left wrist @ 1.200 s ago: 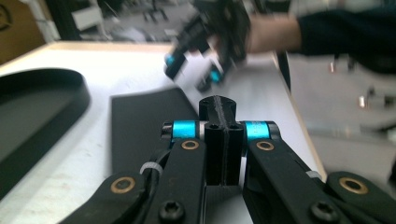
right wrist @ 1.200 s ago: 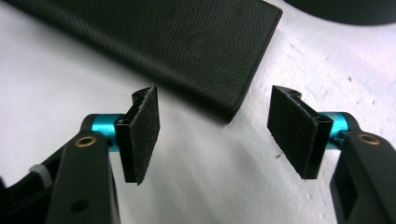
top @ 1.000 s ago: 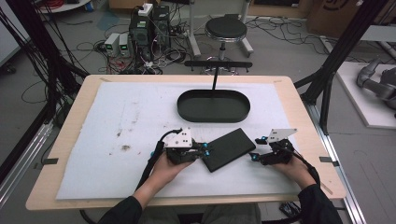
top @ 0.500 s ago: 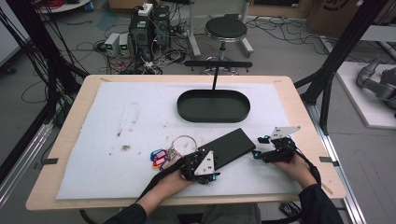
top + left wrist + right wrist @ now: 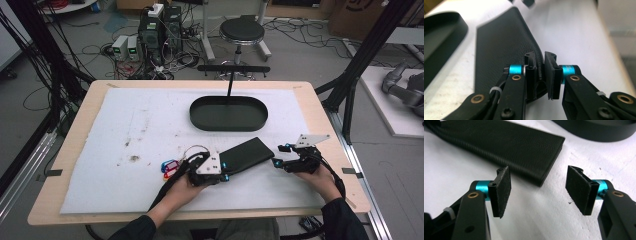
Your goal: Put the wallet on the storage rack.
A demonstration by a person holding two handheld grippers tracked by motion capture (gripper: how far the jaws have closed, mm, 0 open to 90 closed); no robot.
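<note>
Black wallet gripped at its near corner on the tabletop

At the left, a key ring with coloured tags (image 5: 172, 165) is seen on the white mat (image 5: 125, 125). Beside it, the left claw (image 5: 223, 171) has just been closing and is clamped on the edge of the black wallet (image 5: 245, 155). At the right, the right claw (image 5: 278, 162) is held wide, just beside the wallet's end.

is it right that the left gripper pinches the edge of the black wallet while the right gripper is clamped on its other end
Not quite. The right gripper is not clamped: the right gripper view shows its jaws open, short of the black wallet. The left gripper does pinch the wallet's edge.
</note>
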